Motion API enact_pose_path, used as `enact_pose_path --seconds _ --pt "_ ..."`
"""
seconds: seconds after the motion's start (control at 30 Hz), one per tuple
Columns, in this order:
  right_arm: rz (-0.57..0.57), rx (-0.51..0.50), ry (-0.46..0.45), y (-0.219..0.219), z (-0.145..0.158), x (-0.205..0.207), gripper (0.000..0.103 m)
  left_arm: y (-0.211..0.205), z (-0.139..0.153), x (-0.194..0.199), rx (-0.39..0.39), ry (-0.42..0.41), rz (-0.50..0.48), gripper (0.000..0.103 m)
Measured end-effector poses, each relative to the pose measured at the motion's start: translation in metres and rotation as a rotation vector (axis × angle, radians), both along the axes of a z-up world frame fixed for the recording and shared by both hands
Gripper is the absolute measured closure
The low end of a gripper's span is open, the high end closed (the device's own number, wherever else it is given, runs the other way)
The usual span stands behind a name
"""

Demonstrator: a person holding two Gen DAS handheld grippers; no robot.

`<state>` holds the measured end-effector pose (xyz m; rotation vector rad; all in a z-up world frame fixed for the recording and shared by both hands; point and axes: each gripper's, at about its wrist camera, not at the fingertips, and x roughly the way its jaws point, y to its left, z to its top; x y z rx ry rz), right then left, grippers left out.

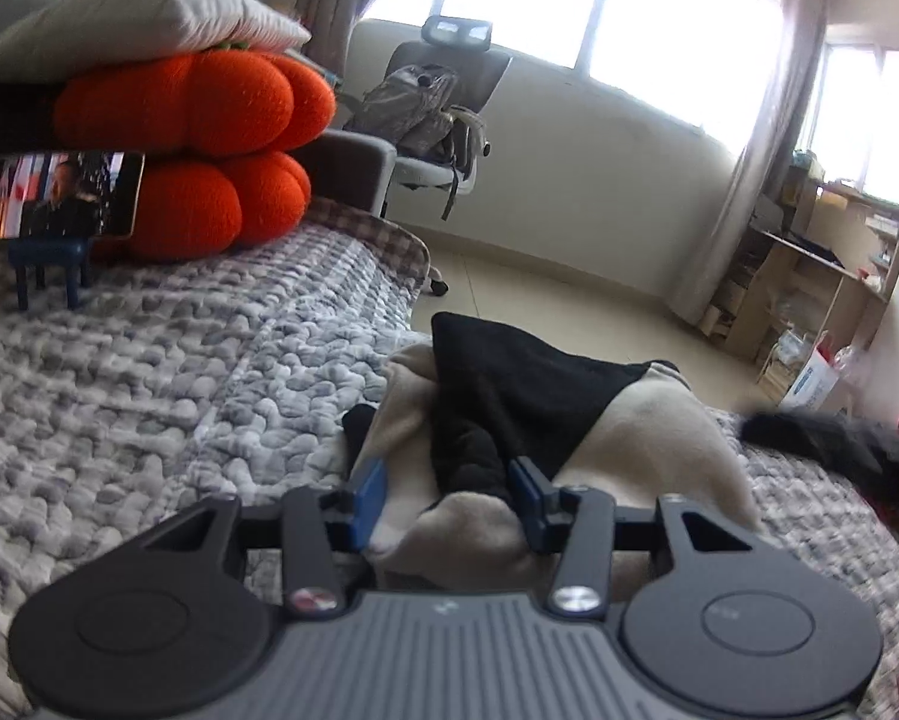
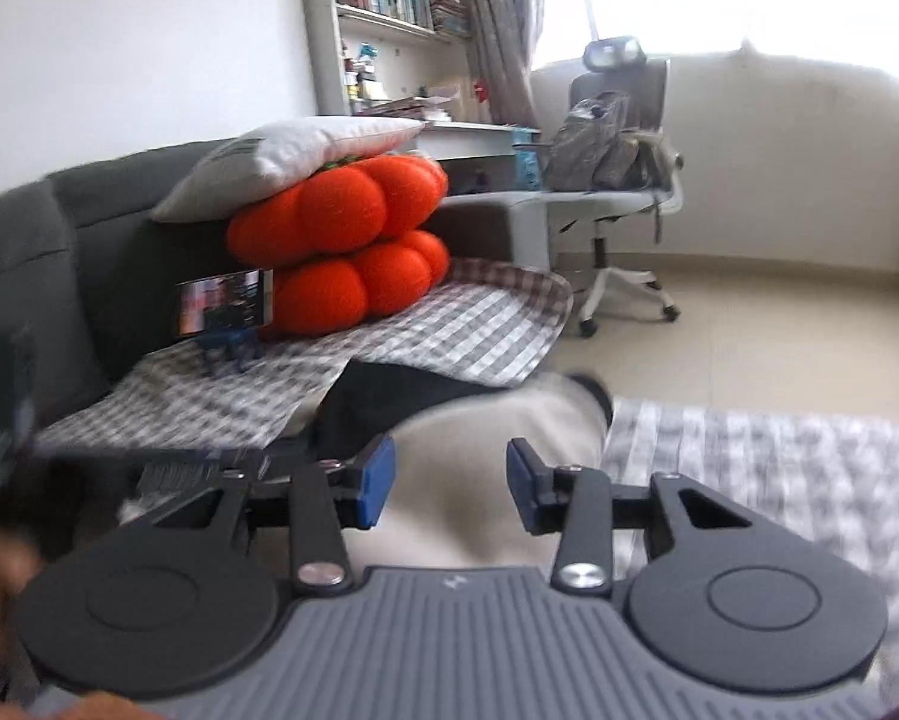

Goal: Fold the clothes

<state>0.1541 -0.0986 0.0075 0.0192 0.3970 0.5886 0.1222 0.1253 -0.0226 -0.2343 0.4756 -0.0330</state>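
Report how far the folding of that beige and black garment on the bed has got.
Done: little; the beige and black garment lies bunched in rumpled layers on the grey blanket, with no neat fold visible.
In hand: the left gripper has open jaws straddling a bunched edge; the right gripper hovers open over the beige cloth.
Left: spreading it flat and all the folds.
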Motion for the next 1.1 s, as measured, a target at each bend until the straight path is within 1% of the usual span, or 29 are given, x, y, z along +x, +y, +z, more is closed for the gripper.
enact_pose_path --seconds 0.03,0.1,0.13,0.2,0.23,0.3,0.47,0.53,0.6,0.63,0.7,0.77,0.83,0.93,1.0,1.03,1.1 --pt "-0.004 -0.014 0.011 0.007 0.001 0.012 0.06 0.002 -0.001 0.0 -0.008 -0.003 0.0 0.055" --pt "-0.003 -0.032 0.085 0.019 -0.004 0.041 0.061 0.005 -0.003 -0.001 -0.034 -0.006 -0.002 0.055" --pt "-0.009 -0.044 0.121 0.023 -0.009 0.055 0.061 0.006 -0.003 -0.002 -0.04 -0.009 -0.004 0.054" --pt "-0.036 -0.067 0.165 0.028 -0.023 0.075 0.06 0.006 -0.004 -0.003 -0.045 -0.014 -0.006 0.054" --pt "-0.047 -0.07 0.177 0.028 -0.029 0.081 0.058 0.005 -0.004 -0.003 -0.039 -0.016 -0.006 0.054" --pt "-0.052 -0.071 0.173 0.027 -0.036 0.082 0.058 0.003 -0.004 -0.003 -0.029 -0.018 -0.006 0.054" --pt "-0.061 -0.089 0.166 0.027 -0.036 0.077 0.058 0.005 -0.007 -0.004 -0.038 -0.026 -0.007 0.054" --pt "-0.075 -0.091 0.141 0.028 -0.031 0.071 0.057 0.005 -0.009 -0.005 -0.041 -0.034 -0.005 0.054" --pt "-0.08 -0.089 0.096 0.028 -0.023 0.054 0.056 0.008 -0.01 -0.006 -0.056 -0.04 -0.002 0.054" --pt "-0.069 -0.084 0.079 0.028 -0.019 0.043 0.053 0.01 -0.01 -0.007 -0.069 -0.042 -0.001 0.054" --pt "-0.045 -0.083 0.054 0.027 -0.013 0.023 0.055 0.013 -0.011 -0.007 -0.089 -0.041 -0.001 0.054" --pt "-0.019 -0.113 0.057 0.027 -0.016 0.006 0.056 0.013 -0.01 -0.007 -0.097 -0.041 -0.002 0.054" --pt "-0.014 -0.149 0.069 0.028 -0.026 -0.001 0.057 0.012 -0.01 -0.007 -0.094 -0.043 -0.002 0.054" --pt "-0.022 -0.208 0.035 0.033 -0.044 -0.01 0.057 0.012 -0.01 -0.007 -0.09 -0.043 -0.003 0.054" --pt "-0.031 -0.25 0.016 0.039 -0.042 -0.014 0.057 0.012 -0.01 -0.007 -0.093 -0.044 -0.002 0.054" --pt "-0.038 -0.25 0.022 0.039 -0.038 -0.015 0.057 0.013 -0.011 -0.007 -0.096 -0.044 -0.001 0.054" --pt "-0.046 -0.204 0.014 0.032 -0.029 -0.021 0.057 0.014 -0.011 -0.007 -0.102 -0.044 0.0 0.054"
